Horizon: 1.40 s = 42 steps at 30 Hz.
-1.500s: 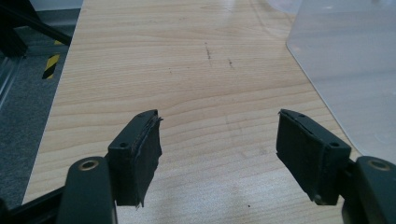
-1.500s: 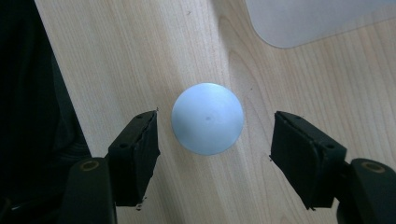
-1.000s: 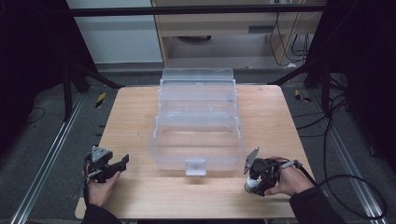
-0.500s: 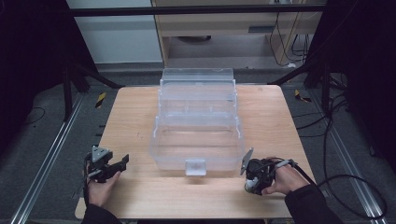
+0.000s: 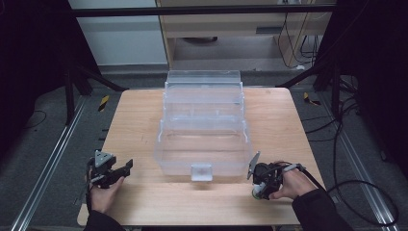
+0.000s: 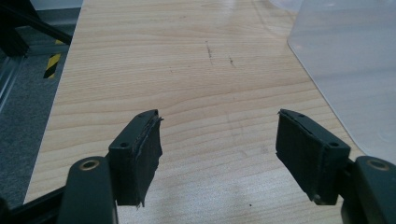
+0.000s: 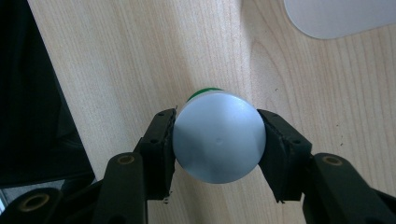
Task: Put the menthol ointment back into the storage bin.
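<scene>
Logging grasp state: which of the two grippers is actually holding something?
The right gripper: its jaws are shut on a round white-capped container with a green edge. The left gripper has its jaws spread wide over bare table, gripping nothing.

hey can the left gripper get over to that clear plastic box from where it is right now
Probably yes. The left gripper is open and holds nothing, and only bare wooden table lies between it and the clear box, whose near corner shows just ahead of its jaws.
</scene>
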Each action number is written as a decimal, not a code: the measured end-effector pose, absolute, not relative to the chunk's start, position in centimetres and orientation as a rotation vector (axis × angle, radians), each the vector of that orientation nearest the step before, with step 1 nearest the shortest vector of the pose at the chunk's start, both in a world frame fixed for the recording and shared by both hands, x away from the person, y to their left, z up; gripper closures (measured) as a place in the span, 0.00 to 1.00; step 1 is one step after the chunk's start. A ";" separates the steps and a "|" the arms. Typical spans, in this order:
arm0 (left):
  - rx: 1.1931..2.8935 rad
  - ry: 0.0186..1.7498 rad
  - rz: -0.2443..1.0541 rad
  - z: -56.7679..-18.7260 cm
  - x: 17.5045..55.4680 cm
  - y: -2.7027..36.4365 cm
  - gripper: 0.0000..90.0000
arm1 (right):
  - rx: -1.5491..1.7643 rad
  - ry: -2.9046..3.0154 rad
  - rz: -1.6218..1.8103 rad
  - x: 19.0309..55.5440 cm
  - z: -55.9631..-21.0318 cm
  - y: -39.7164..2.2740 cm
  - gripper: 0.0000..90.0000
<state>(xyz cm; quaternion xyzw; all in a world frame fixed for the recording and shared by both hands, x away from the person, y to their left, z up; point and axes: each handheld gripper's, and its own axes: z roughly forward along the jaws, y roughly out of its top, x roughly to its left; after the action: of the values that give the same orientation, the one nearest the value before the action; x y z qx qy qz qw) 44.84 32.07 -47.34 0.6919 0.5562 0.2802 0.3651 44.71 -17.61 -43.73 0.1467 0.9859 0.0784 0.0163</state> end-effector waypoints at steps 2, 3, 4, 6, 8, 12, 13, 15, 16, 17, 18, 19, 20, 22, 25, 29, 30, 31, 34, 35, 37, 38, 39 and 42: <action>1.778 1.431 0.720 -47.3 44.8 32.1 0.34 | 0.465 3.070 0.240 44.7 -43.7 -17.6 0.56; 1.779 1.431 0.720 -47.3 44.8 32.1 0.34 | 0.468 3.070 0.243 44.7 -43.6 -17.7 0.56; 1.779 1.431 0.720 -47.3 44.8 32.1 0.34 | 0.465 3.068 0.249 44.7 -43.6 -17.7 0.56; 1.782 1.431 0.718 -47.4 44.9 32.1 0.34 | 0.473 3.071 0.262 44.6 -43.4 -17.8 0.56; 1.784 1.431 0.719 -47.4 44.9 32.0 0.34 | 0.485 3.066 0.283 44.6 -43.1 -18.0 0.56; 1.784 1.431 0.718 -47.4 44.9 32.0 0.34 | 0.494 3.039 0.301 44.5 -42.1 -18.4 0.56; 1.785 1.430 0.717 -47.4 44.9 32.0 0.34 | 0.504 3.033 0.310 44.5 -41.7 -18.4 0.56; 1.785 1.430 0.717 -47.4 44.9 32.0 0.34 | 0.511 3.025 0.330 44.4 -41.4 -18.5 0.56; 1.786 1.431 0.715 -47.4 44.9 32.0 0.34 | 0.518 3.014 0.348 44.4 -40.8 -18.5 0.56; 1.786 1.431 0.716 -47.4 44.9 32.0 0.34 | 0.515 3.012 0.357 44.4 -40.5 -18.6 0.56; 1.785 1.431 0.715 -47.4 44.9 32.0 0.34 | 0.524 3.004 0.358 44.4 -40.3 -18.6 0.56; 1.785 1.430 0.715 -47.4 44.9 32.0 0.34 | 0.525 3.000 0.364 44.4 -40.1 -18.6 0.56; 1.786 1.430 0.715 -47.4 44.9 32.0 0.34 | 0.526 2.999 0.370 44.4 -39.9 -18.6 0.56; 1.787 1.430 0.716 -47.4 44.9 32.0 0.34 | 0.528 2.992 0.378 44.5 -39.5 -18.7 0.56; 1.787 1.431 0.716 -47.4 44.9 32.0 0.34 | 0.533 2.988 0.391 44.6 -38.8 -18.8 0.56; 1.785 1.430 0.717 -47.4 44.9 32.0 0.34 | 0.534 2.972 0.396 44.6 -37.8 -18.9 0.56; 1.785 1.430 0.717 -47.4 44.9 32.0 0.34 | 0.534 2.972 0.396 44.6 -37.8 -18.9 0.56; 1.784 1.429 0.718 -47.4 44.8 32.0 0.34 | 0.547 2.963 0.397 44.6 -37.2 -19.0 0.56; 1.782 1.429 0.719 -47.3 44.8 32.0 0.34 | 0.559 2.953 0.414 44.7 -36.6 -19.2 0.56; 1.782 1.429 0.719 -47.3 44.8 32.0 0.34 | 0.563 2.950 0.424 44.7 -36.2 -19.3 0.56; 1.782 1.431 0.719 -47.3 44.8 32.0 0.34 | 0.560 2.945 0.435 44.7 -35.8 -19.3 0.56; 1.782 1.431 0.719 -47.3 44.8 32.0 0.34 | 0.560 2.945 0.435 44.7 -35.8 -19.3 0.56; 1.781 1.430 0.719 -47.4 44.8 32.0 0.34 | 0.558 2.943 0.436 44.7 -35.6 -19.3 0.56; 1.781 1.430 0.718 -47.4 44.8 32.0 0.34 | 0.555 2.939 0.448 44.8 -35.1 -19.4 0.56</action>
<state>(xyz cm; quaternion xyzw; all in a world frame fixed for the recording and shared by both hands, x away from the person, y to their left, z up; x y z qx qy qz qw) 44.84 32.02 -47.35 0.6926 0.5561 0.2791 0.3649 44.80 -19.40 -35.11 0.1833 0.9701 0.1480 0.0584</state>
